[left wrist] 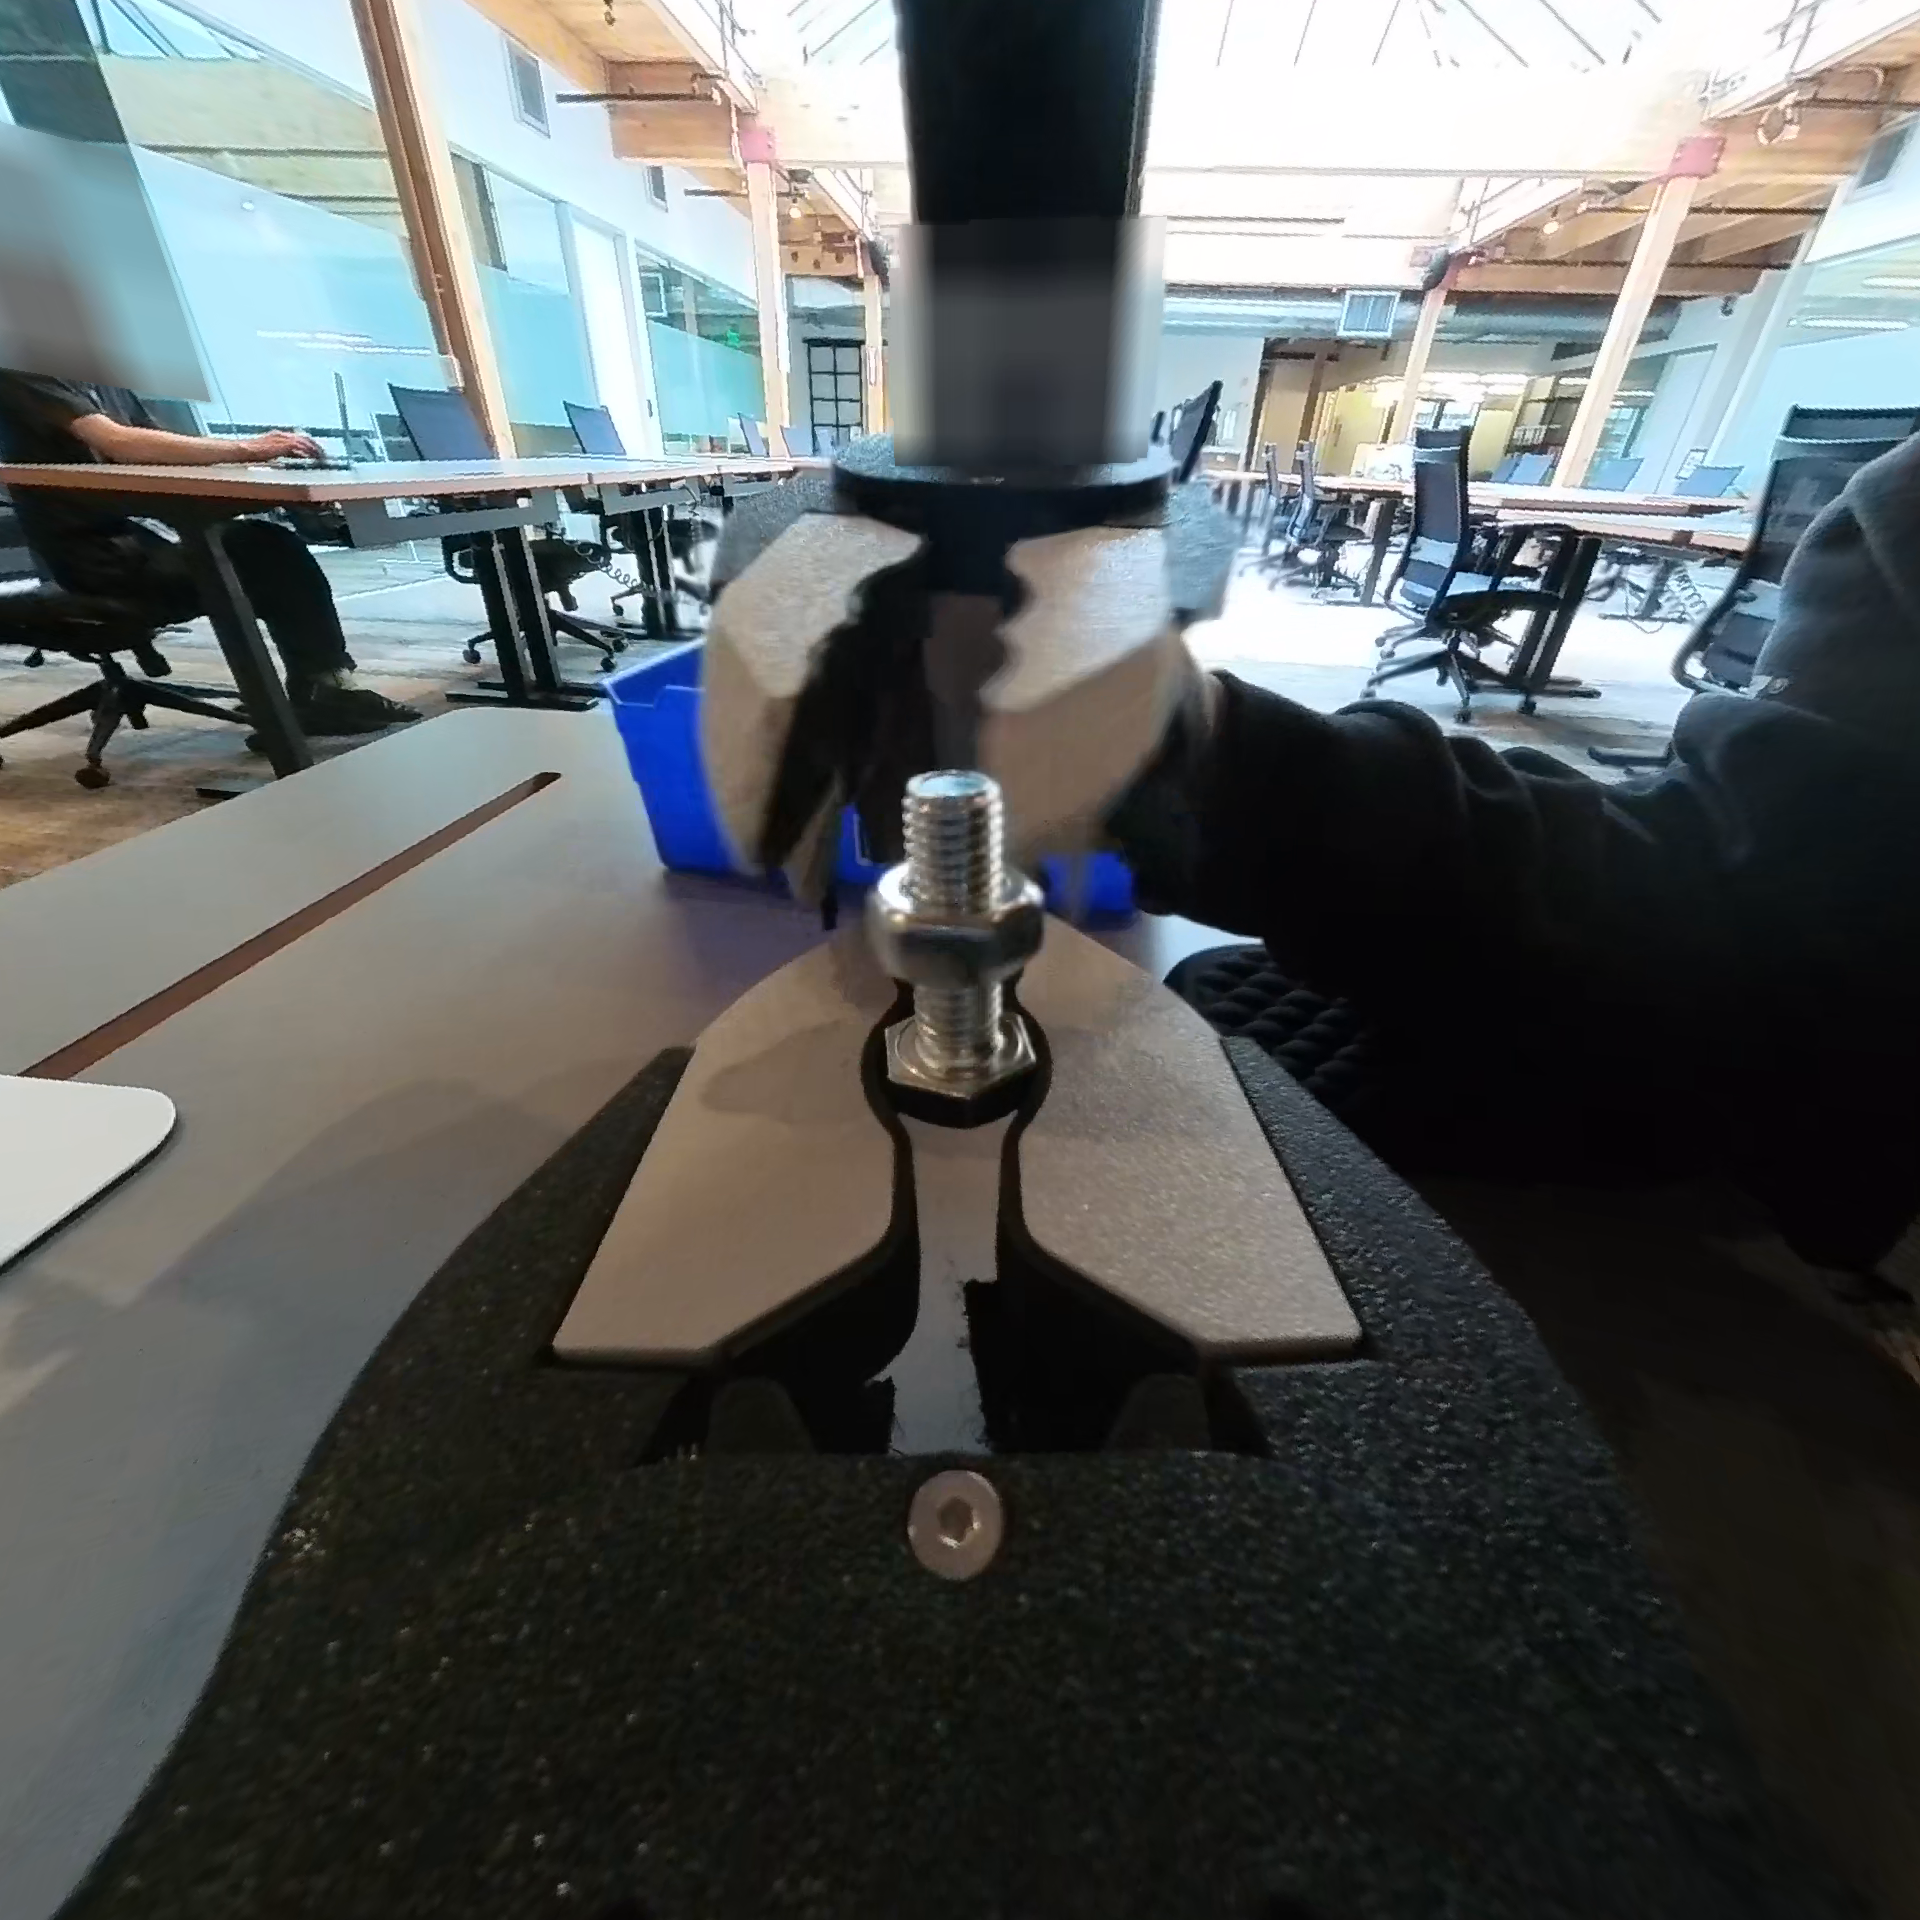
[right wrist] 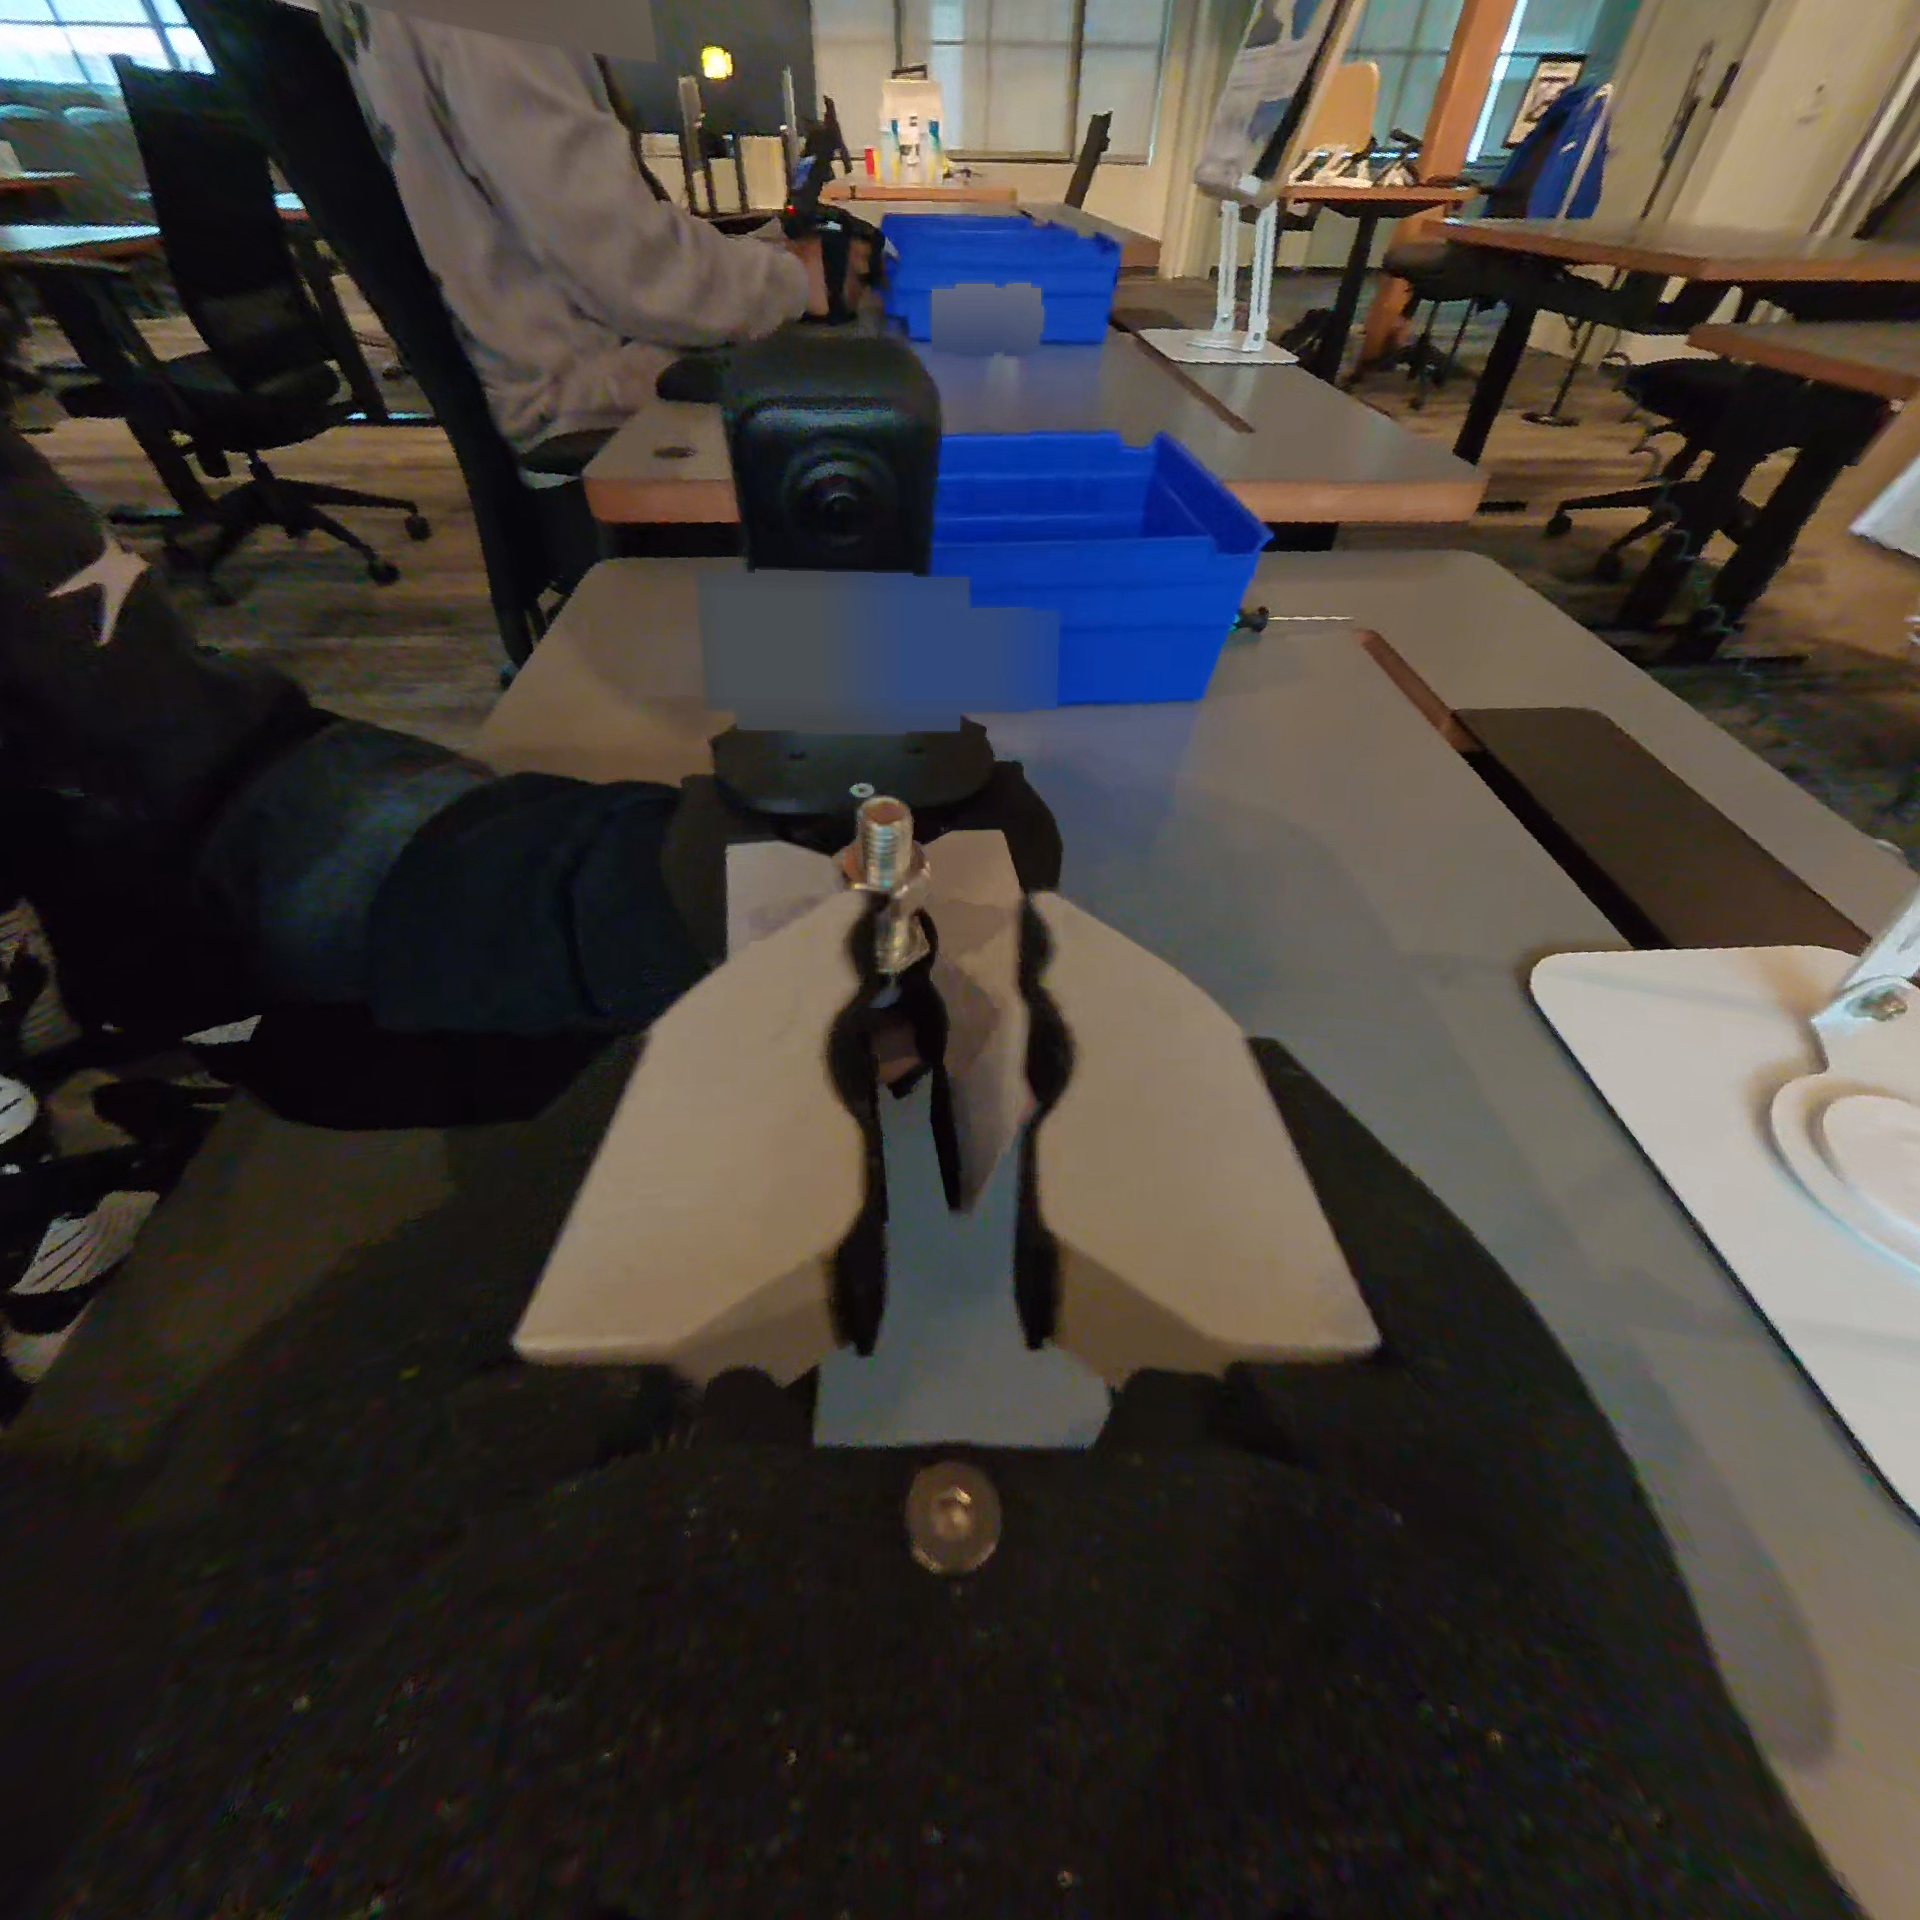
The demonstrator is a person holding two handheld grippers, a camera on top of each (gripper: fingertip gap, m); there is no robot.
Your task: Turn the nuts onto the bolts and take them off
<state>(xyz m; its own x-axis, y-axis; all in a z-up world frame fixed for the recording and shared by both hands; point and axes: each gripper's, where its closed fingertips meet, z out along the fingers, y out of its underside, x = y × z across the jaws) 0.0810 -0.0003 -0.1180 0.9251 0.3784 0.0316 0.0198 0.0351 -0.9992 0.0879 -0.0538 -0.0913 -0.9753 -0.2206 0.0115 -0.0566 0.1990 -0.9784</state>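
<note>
In the left wrist view my left gripper (left wrist: 956, 1049) is shut on the hex head of a silver bolt (left wrist: 953, 831), which it holds upright with the thread pointing up. A silver nut (left wrist: 956, 925) sits partway down the thread, with bare thread above and below it. My right gripper (left wrist: 935, 748) faces it just behind the bolt, tilted, its jaws apart. In the right wrist view my right gripper (right wrist: 951, 935) is open and empty. The bolt (right wrist: 883, 831) and nut (right wrist: 885, 871) stand just beyond its left fingertip (right wrist: 831, 935), not between the jaws.
A blue bin (right wrist: 1101, 582) stands on the grey table (right wrist: 1299, 883) behind the grippers; it also shows in the left wrist view (left wrist: 665, 769). A white mat (right wrist: 1683, 1122) with a white dish lies at right, a black pad (right wrist: 1642, 821) beyond it. A person sits at the far table. The tips of one gripper are about 5 centimeters away from the tips of the other.
</note>
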